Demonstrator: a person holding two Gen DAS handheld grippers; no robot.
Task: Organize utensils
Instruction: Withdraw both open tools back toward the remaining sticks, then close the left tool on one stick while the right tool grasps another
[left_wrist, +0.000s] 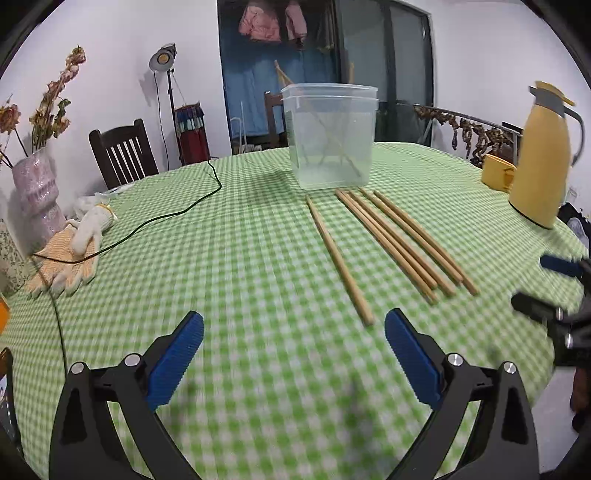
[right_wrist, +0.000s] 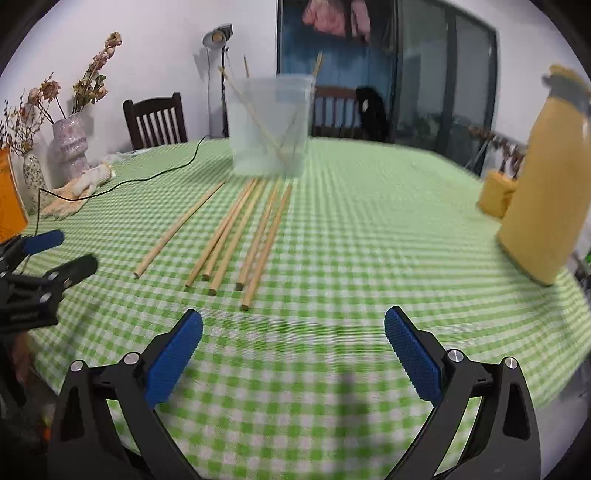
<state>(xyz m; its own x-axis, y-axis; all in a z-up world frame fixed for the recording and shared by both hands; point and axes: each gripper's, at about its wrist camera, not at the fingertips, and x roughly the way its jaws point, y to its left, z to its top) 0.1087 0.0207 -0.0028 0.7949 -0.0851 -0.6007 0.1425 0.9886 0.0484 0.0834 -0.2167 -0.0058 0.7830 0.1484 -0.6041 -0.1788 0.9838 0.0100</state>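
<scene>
The tub (left_wrist: 330, 136) is a clear plastic container with rounded corners and a stepped rim. It stands upright on the table (left_wrist: 221, 258) and holds several thin wooden sticks leaning crosswise, their tips rising above the rim.

Six chopsticks (left_wrist: 399, 236) lie flat on the cloth just in front of the tub, far ends near its base. They are round, pale wood, uniform in length. Five lie close together, roughly parallel; one (left_wrist: 338, 258) lies apart on the left side of the group.

The table is covered by a green-and-white checked cloth.

The left gripper (left_wrist: 293, 332) hovers above the cloth, jaws spread wide, holding nothing. The near end of the single chopstick lies just ahead of its right finger. The right gripper (right_wrist: 293, 332) is likewise wide open and empty, with the chopstick ends just ahead of its left finger. Finger pads (right_wrist: 412, 354) are blue with a ribbed texture on black frames.

A yellow jug (left_wrist: 543, 162) and yellow cup (left_wrist: 496, 171) stand at the right edge. A knitted glove (left_wrist: 79, 251), a black cable (left_wrist: 166, 218) and a pink vase (left_wrist: 37, 195) of dried flowers occupy the left.
</scene>
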